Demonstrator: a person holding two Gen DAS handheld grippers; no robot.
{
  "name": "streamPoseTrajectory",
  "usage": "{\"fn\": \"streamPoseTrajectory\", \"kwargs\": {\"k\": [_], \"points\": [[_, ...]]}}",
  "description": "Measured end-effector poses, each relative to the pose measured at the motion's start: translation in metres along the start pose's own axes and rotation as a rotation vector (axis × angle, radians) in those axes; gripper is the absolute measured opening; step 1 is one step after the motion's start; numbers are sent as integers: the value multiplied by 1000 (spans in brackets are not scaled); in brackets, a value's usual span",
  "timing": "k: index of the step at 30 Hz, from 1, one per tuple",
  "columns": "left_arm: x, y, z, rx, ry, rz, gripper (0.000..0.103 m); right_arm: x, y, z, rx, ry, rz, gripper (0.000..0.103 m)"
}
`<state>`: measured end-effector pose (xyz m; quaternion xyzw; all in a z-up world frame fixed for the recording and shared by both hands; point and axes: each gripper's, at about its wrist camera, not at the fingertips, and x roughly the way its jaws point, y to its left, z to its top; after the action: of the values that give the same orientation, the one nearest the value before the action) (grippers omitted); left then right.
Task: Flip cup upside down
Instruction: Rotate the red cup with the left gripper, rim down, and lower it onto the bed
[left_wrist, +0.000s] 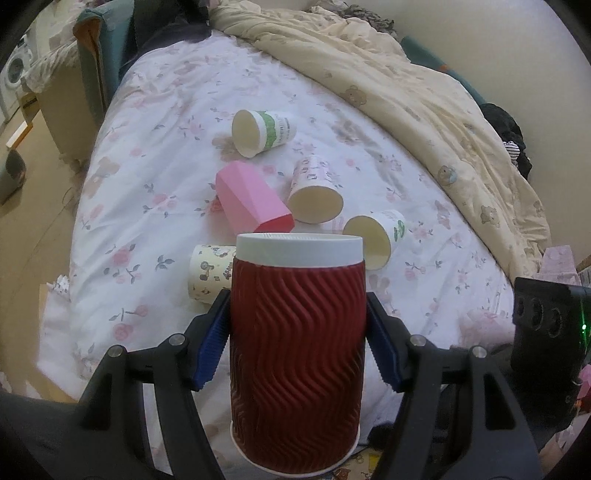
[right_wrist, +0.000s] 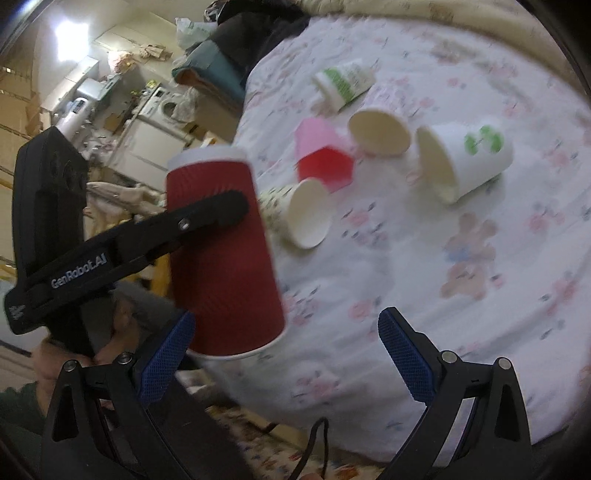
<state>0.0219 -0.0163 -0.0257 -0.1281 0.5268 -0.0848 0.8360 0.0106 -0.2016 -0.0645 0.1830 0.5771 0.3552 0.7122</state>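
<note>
The left gripper pinched the red cup between its blue pads, holding it in the air at the near edge of the bed. In the left wrist view the cup stood with its white end up and its wavy ribs plain to see; its other rim pointed down toward the floor. The right wrist view showed the same red cup from the side, tilted a little, with one black finger of the left gripper lying across its wall.

The right gripper was spread wide with nothing between its pads, near the bed's edge and just beside the cup's lower rim.

Five other cups lay on their sides on the flowered sheet: a green-banded cup farthest, a pink cup, a patterned cup, a white cup with a green mark to the right, and a cartoon-printed cup nearest. A cream quilt was bunched at the far right, shown only in the left wrist view. Only the right wrist view, which was blurred, took in a washing machine at the far left
</note>
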Motion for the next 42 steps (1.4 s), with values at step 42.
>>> {"fn": "streamPoseTrajectory", "kwargs": {"k": [42], "points": [[57, -79, 39, 80, -52, 182, 65, -114, -83, -3, 322, -378, -304, 102]]}}
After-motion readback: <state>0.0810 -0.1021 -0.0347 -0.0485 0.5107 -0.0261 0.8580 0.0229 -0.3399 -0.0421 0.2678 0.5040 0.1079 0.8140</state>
